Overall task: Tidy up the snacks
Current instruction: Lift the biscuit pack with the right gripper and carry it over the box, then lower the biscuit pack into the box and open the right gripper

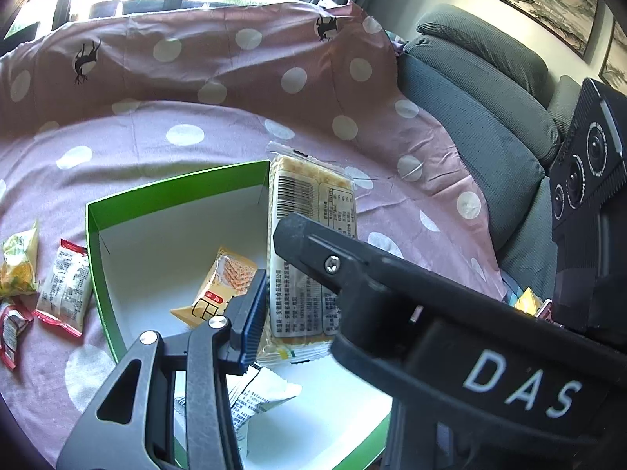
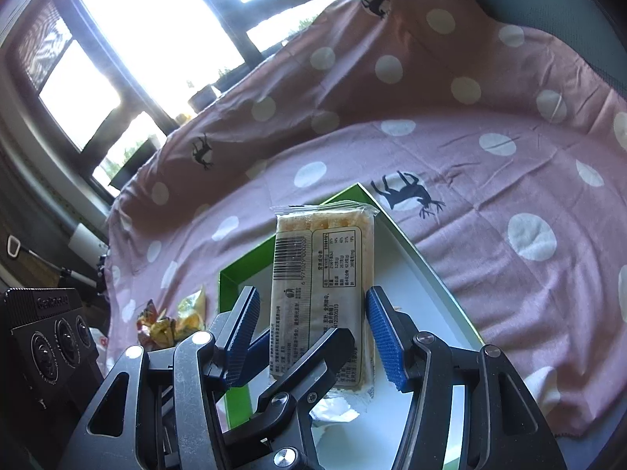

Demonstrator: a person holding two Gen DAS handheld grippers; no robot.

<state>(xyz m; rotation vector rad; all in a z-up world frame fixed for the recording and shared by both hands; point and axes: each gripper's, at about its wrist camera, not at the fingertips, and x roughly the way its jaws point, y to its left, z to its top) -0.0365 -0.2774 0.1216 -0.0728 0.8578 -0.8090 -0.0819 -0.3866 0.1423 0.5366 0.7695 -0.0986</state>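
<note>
Above the green box [image 1: 176, 184], the cracker pack [image 2: 325, 250] hangs tilted. Its lower end is over the white floor of the box and its upper end reaches past the far wall.

The left gripper [image 1: 270, 282] seems clamped on it, with one blue pad on the long edge and the other finger across the printed face. The right gripper [image 2: 313, 301] stands astride the pack. One pad touches the far long edge and the other stays off the near edge, so I cannot tell if it presses.

I judge the step to be placing the pack. The next move calls for lowering it flat beside the orange packet [image 1: 219, 290] inside the box, then letting go without the two tools catching each other.

The pack is long, clear-wrapped and stiff, with pale crackers, a barcode and a label. More small packets [image 1: 64, 282] wait outside the box.
</note>
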